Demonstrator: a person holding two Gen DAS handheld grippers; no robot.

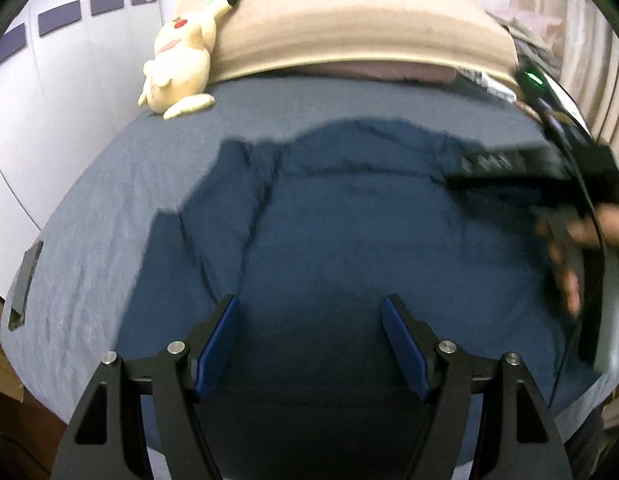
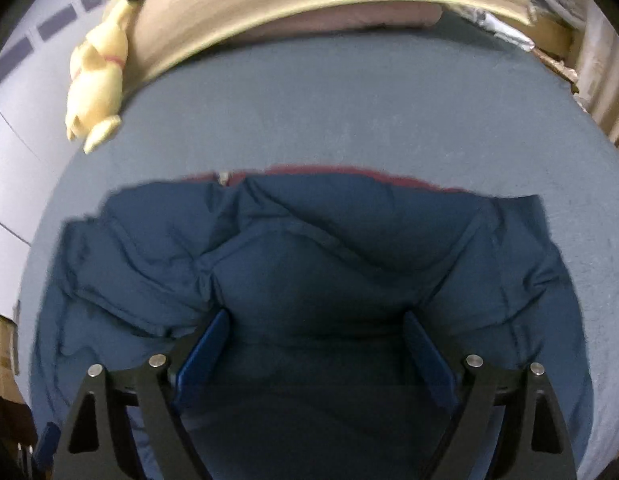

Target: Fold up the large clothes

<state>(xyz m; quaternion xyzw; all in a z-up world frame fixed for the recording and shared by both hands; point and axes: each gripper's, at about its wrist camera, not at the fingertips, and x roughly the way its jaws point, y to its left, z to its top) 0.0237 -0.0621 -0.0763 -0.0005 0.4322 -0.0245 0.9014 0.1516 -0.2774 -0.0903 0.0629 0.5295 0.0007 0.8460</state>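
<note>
On the bed, across the middle of the grey-blue sheet (image 2: pixel 349 112), lies a large navy padded jacket (image 2: pixel 309 264), spread broad and puffy with seams and creases running over it. Along its far edge a thin strip of dark red lining (image 2: pixel 309 168) peeks out, beside a small metal zip pull (image 2: pixel 222 177); a sleeve or side panel lies bunched on the left. Whether the jacket is merely laid flat or already folded over once cannot be told: the shape fits both a garment spread for folding and one partly folded. Both grippers hang over the near part of the jacket, probably placed there to reach its near edge. The left gripper (image 1: pixel 309 340) has its blue-padded fingers wide apart with nothing between them. The right gripper (image 2: pixel 315 348) is likewise spread wide and holds nothing; in the left view it shows again as a blurred dark body at the right, with the person's hand (image 1: pixel 581 248) wrapped round its handle. Farther off, a pale yellow plush toy (image 1: pixel 177 68) leans where the sheet meets the beige headboard (image 1: pixel 349 32), well apart from the jacket. White cupboard doors (image 1: pixel 69 60) stand to the left, and curtains (image 1: pixel 589 40) hang to the right.
</note>
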